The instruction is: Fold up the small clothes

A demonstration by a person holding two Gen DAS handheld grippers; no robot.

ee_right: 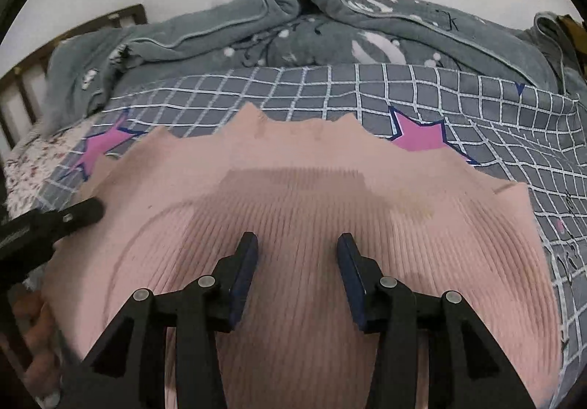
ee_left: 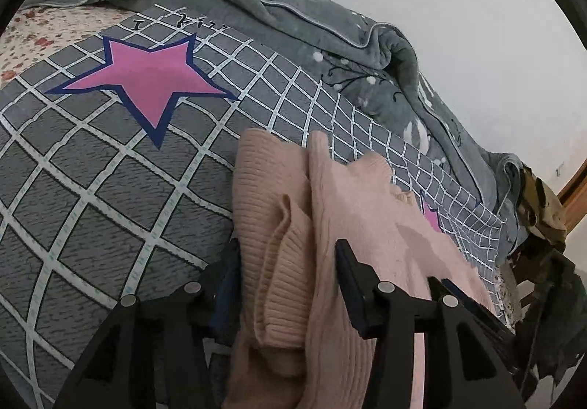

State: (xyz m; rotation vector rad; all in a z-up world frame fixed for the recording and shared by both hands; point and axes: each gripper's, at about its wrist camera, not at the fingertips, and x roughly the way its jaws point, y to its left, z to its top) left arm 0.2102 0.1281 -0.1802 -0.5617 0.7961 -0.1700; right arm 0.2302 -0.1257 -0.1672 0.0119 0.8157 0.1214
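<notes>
I see the pink ribbed sweater (ee_right: 293, 225) spread on the checked bedspread (ee_right: 458, 97); my left gripper (ee_left: 288, 262) straddles its bunched fold, my right gripper (ee_right: 297, 254) hovers above, both jaws partly open, gripping nothing

A: Where does the sweater (ee_right: 293, 225) lie?

B: On the checked sheet (ee_right: 458, 104) that covers the bed, spread flat below the right hand-held gripper (ee_right: 297, 243), whose jaws stand apart above the knit without pinching it.

A: And the blanket (ee_right: 330, 31)?

B: Bunched behind the sheet, at twelve o'clock from the sweater, along the wall.

A: The other gripper?

B: In the right wrist view the left hand-held gripper (ee_left: 286, 251) comes in at nine o'clock, at the sweater's left edge. In its own view a folded ridge of the knit lies between its parted jaws. A printed star (ee_left: 146, 78) sits at eleven o'clock, well apart.
</notes>
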